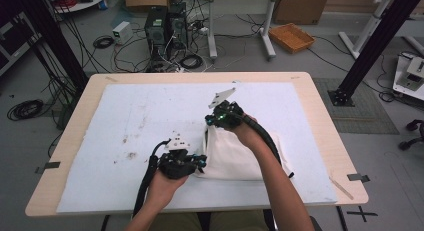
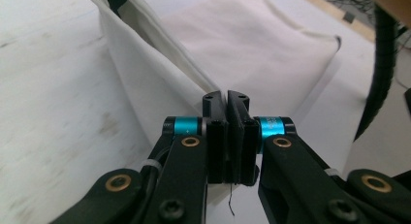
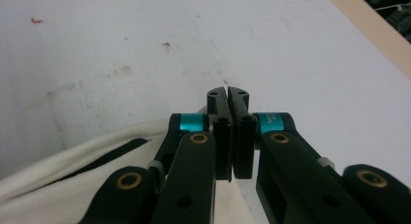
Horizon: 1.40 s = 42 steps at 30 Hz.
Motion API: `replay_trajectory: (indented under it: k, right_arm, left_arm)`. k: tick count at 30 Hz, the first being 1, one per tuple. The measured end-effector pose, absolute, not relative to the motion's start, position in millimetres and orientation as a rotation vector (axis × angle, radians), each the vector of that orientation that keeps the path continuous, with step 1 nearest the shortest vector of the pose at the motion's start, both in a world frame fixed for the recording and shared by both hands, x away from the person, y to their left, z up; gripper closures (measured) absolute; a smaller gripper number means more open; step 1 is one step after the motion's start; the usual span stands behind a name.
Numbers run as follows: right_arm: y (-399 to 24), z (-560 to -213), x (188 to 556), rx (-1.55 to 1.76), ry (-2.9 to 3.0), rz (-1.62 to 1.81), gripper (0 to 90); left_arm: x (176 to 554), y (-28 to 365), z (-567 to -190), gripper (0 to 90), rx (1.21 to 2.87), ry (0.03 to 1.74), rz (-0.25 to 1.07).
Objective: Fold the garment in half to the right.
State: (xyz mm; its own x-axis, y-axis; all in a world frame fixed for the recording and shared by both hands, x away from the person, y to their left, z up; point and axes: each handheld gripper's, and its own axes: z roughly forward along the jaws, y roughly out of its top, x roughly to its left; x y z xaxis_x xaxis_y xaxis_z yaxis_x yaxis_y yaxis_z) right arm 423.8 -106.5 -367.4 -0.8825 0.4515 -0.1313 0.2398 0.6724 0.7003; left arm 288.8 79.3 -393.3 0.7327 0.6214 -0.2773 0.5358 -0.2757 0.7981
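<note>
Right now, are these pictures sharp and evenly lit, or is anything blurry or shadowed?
High view: soft, even light, slightly grainy, faint shadow beside the white cloth. Left gripper view: the left gripper is crisp, the cloth's fold behind it is softer, and the table edge is blurred. Right gripper view: the right gripper is sharp, and the stained white mat softens with distance; no glare.

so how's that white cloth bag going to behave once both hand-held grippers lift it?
Probably floppy: the white cloth bag already folds and drapes between the left hand-held gripper and the right hand-held gripper. Likely light, since thin pinches raise its edge. The unheld part should sag, not roll.
</note>
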Motion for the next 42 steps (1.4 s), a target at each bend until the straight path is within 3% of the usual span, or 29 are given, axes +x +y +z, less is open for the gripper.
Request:
replay_trajectory:
  k: [20, 42]
  right_arm:
    - [-223.9, -379.5, 416.2, 0.795, 2.423, 1.116, 89.5]
    - [-283.7, -396.5, 407.4, 0.911, 2.368, 1.039, 89.5]
  left_arm:
    - [319.5, -32.4, -380.0, 86.1, 2.003, 0.779, -0.053]
    - [330.5, -118.9, -396.5, 85.9, 2.1, 0.772, -0.123]
